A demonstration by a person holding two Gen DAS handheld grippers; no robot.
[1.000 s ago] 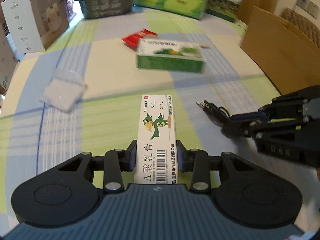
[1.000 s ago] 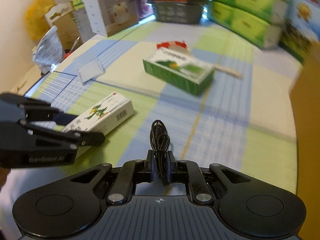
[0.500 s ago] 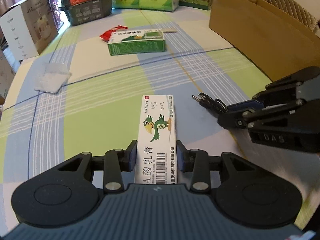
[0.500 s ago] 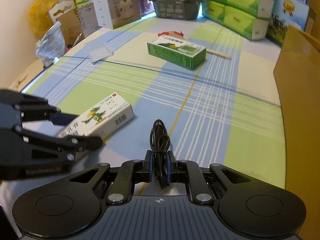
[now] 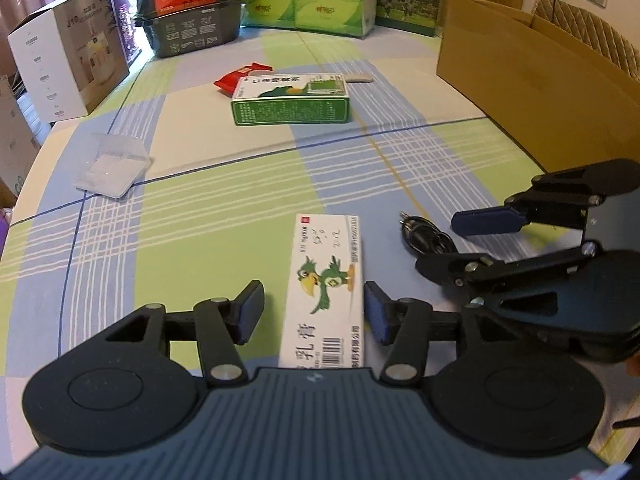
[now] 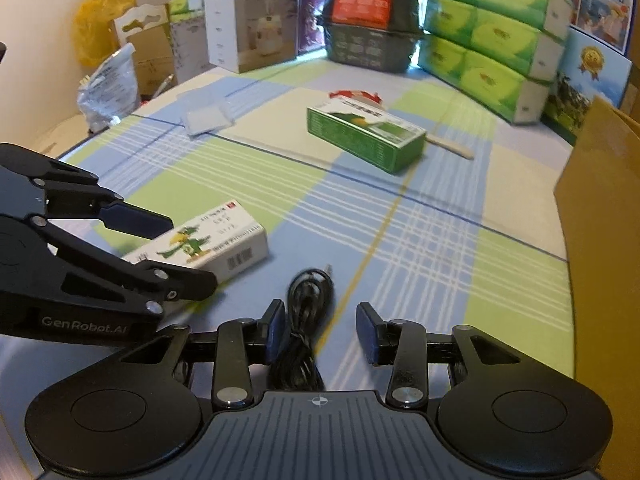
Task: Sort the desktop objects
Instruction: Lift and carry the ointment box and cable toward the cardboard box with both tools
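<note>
Left cam: my left tongs [image 5: 314,312] are spread wide around the white ointment box [image 5: 326,292] lying on the tabletop [image 5: 224,216]; right cam: my right tongs [image 6: 320,332] are spread too, black cable [image 6: 304,320] lying loose between them.

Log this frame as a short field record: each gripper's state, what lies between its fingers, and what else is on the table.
left gripper: open, straddling the white ointment box, pads clear of it
right gripper: open, coiled black cable lying by its left finger
surface: checked tablecloth
other items: green medicine box, red packet behind it, clear plastic bag
to the right: cardboard box
</note>
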